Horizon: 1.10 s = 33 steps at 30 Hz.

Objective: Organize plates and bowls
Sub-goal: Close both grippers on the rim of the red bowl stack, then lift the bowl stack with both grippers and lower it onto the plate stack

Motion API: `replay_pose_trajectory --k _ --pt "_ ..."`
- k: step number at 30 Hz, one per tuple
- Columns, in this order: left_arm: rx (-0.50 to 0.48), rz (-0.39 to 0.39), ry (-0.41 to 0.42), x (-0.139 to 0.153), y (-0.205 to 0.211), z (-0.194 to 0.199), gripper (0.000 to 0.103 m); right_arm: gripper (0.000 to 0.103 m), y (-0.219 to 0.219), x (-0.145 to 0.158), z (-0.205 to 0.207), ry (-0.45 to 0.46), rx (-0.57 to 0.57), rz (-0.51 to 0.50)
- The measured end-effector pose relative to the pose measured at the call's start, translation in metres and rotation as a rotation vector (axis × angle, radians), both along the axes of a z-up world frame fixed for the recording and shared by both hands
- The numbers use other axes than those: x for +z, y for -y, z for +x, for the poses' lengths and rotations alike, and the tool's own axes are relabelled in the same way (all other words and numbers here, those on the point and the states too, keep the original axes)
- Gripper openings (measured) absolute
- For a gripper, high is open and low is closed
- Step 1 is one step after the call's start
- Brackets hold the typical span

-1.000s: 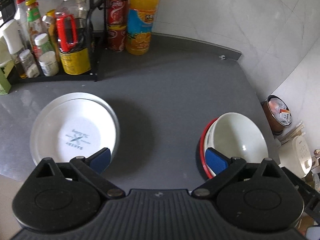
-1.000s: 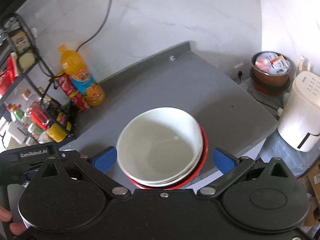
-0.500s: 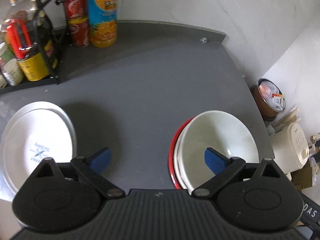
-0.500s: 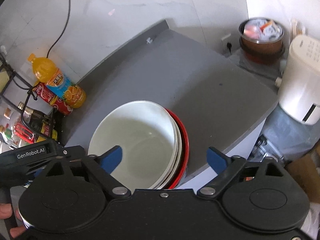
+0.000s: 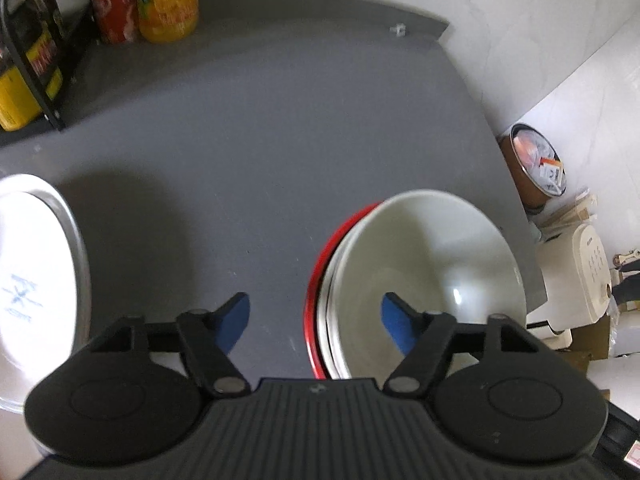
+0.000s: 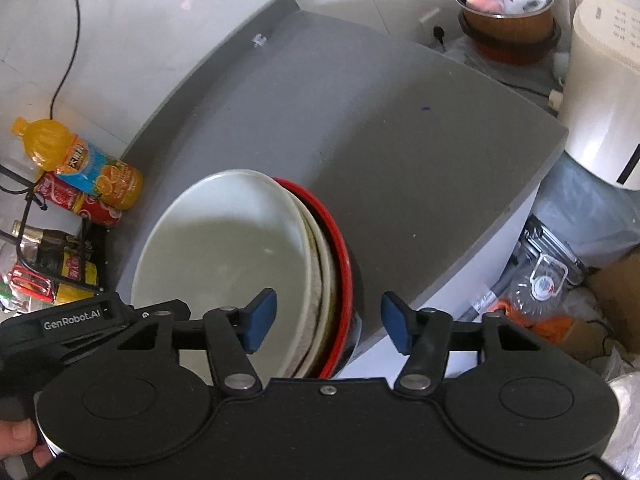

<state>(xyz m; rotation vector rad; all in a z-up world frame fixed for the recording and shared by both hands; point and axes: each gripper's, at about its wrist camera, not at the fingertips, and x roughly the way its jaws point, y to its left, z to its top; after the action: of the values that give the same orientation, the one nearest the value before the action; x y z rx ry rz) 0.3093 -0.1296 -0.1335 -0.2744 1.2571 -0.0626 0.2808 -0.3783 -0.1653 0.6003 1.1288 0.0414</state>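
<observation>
A stack of white bowls (image 5: 432, 264) sits in a red bowl (image 5: 320, 276) near the front right edge of the grey counter (image 5: 260, 128). My left gripper (image 5: 316, 316) is open and straddles the stack's left rim. My right gripper (image 6: 328, 320) is open and straddles the right rim of the same stack (image 6: 224, 256), whose red bowl (image 6: 340, 248) shows at its right side. A white plate (image 5: 36, 280) on a metal plate lies at the left of the left wrist view.
An orange juice bottle (image 5: 166, 4), red cans (image 5: 110, 8) and a black rack of bottles (image 5: 28, 64) stand at the counter's back left. A white appliance (image 6: 604, 92) and a brown bin (image 6: 508, 8) stand beyond the right edge. The left gripper's body (image 6: 80, 324) shows beside the stack.
Both grippers have moved toward the bowl stack, so each now straddles one side of its rim. The white plate has slid to the left edge of the left view.
</observation>
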Motion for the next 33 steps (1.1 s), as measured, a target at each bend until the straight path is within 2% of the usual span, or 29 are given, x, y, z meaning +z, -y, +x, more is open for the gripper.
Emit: replay_pose_trajectory --k 3,7,9,11,17,23,33 --pt "0.004 -0.012 -0.022 -0.008 0.001 0.003 0.057 0.050 -0.001 -0.005 0.003 -0.017 0.004 0.000" --pt "0.013 -0.034 -0.054 -0.017 0.000 0.005 0.044 0.040 0.000 -0.010 0.006 -0.035 0.006 0.008" --pt "0.019 -0.053 -0.073 -0.021 -0.001 0.006 0.029 0.037 0.000 -0.013 0.007 -0.046 0.009 0.013" --pt "0.025 -0.073 -0.091 -0.025 -0.003 0.008 0.021 0.037 0.000 -0.014 0.007 -0.044 0.014 0.013" --pt "0.003 -0.066 -0.084 -0.025 -0.002 0.008 0.021 0.036 0.002 -0.016 0.008 -0.054 0.014 0.026" --pt "0.003 -0.066 -0.091 -0.026 -0.002 0.009 0.021 0.032 -0.006 -0.012 0.006 -0.047 0.034 -0.027" --pt "0.005 -0.055 -0.072 -0.021 -0.007 -0.003 0.020 0.032 -0.020 0.003 -0.003 0.002 0.068 -0.018"
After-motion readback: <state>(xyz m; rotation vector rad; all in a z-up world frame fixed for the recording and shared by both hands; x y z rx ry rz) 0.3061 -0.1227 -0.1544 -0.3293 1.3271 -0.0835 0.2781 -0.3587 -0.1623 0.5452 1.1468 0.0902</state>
